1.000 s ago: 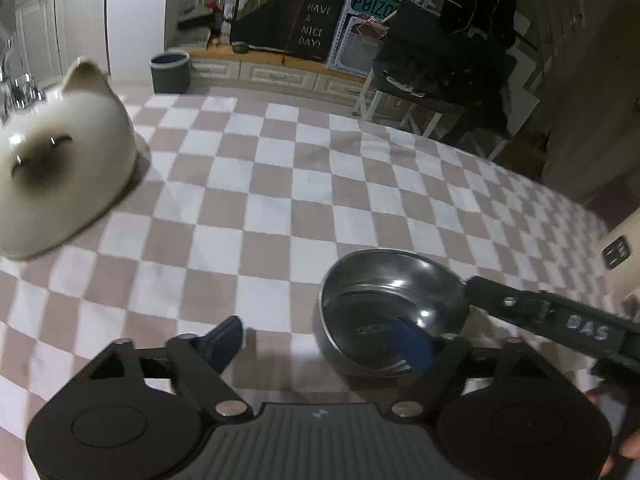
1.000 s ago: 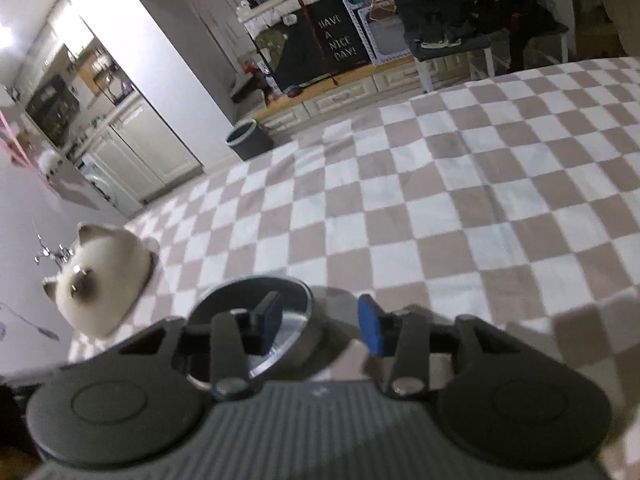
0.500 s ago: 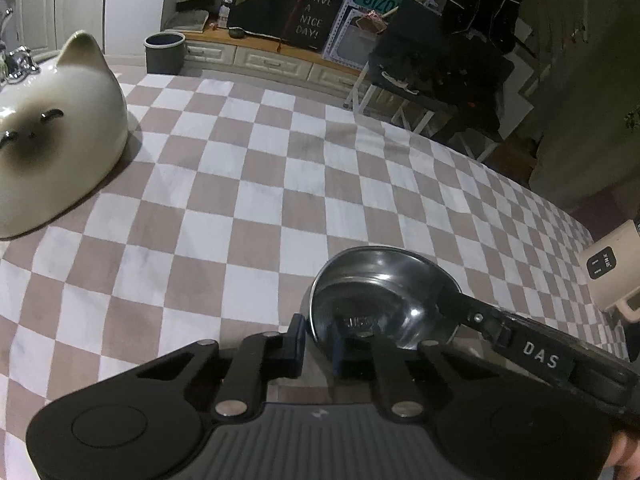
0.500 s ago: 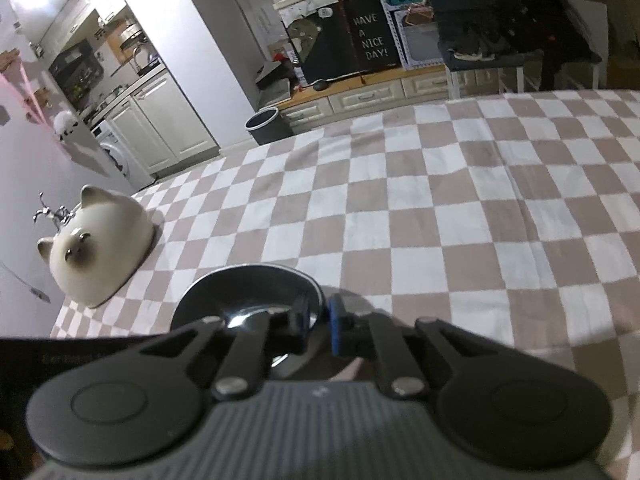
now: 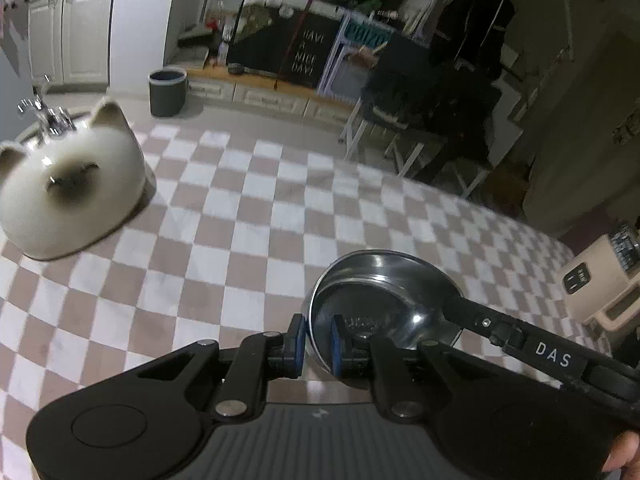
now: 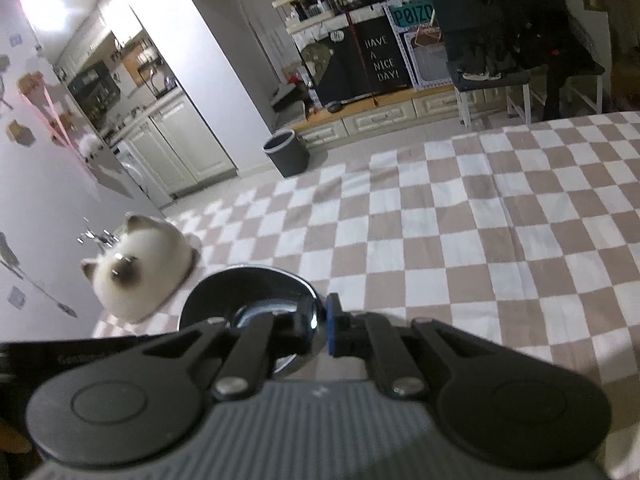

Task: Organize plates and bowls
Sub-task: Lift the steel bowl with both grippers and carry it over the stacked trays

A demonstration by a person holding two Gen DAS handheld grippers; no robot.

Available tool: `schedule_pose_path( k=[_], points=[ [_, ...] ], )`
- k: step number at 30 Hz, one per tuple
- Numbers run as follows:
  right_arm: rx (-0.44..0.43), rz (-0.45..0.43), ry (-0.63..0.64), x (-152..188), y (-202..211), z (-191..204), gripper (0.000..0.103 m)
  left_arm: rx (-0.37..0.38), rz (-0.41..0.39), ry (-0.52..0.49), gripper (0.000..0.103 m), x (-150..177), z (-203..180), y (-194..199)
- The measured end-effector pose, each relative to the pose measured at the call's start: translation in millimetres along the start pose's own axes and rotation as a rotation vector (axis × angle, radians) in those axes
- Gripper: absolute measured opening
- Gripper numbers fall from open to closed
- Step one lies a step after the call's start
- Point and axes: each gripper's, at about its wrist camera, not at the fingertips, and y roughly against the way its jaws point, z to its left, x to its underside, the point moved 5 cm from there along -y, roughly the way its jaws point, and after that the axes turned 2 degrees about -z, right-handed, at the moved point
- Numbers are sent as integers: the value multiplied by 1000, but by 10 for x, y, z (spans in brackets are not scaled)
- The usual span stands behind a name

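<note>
A shiny steel bowl (image 5: 384, 292) is held above the checkered tablecloth (image 5: 240, 216). My left gripper (image 5: 318, 344) is shut on its near left rim, one blue pad outside and one inside. My right gripper (image 6: 318, 324) is shut on the bowl's opposite rim; the bowl (image 6: 244, 292) shows in the right wrist view, and the right gripper's arm crosses the left wrist view (image 5: 520, 344). A white cat-shaped ceramic bowl (image 5: 68, 192) lies upside down at the far left of the table, also in the right wrist view (image 6: 140, 268).
The table's far edge (image 5: 400, 176) drops to the floor. A grey bin (image 5: 168, 92), low cabinets and a dark chair (image 5: 432, 112) stand beyond it. A beige appliance (image 5: 600, 276) stands off the table's right side.
Both grippers closed on the steel bowl's rim from open. The bowl then rose off the cloth, and both views lifted with it.
</note>
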Motion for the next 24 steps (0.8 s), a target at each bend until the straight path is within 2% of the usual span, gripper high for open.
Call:
schedule_pose_path(
  k=[8, 17, 24],
  points=[
    [-87, -45, -40, 6, 409, 212, 8, -30, -101, -13, 14, 10, -75, 633],
    [-169, -34, 2, 153, 607, 546, 8, -47, -177, 70, 14, 256, 152, 1277],
    [-222, -7, 65, 292, 663, 761, 8, -132, -201, 75, 14, 438, 287, 1638]
  ],
)
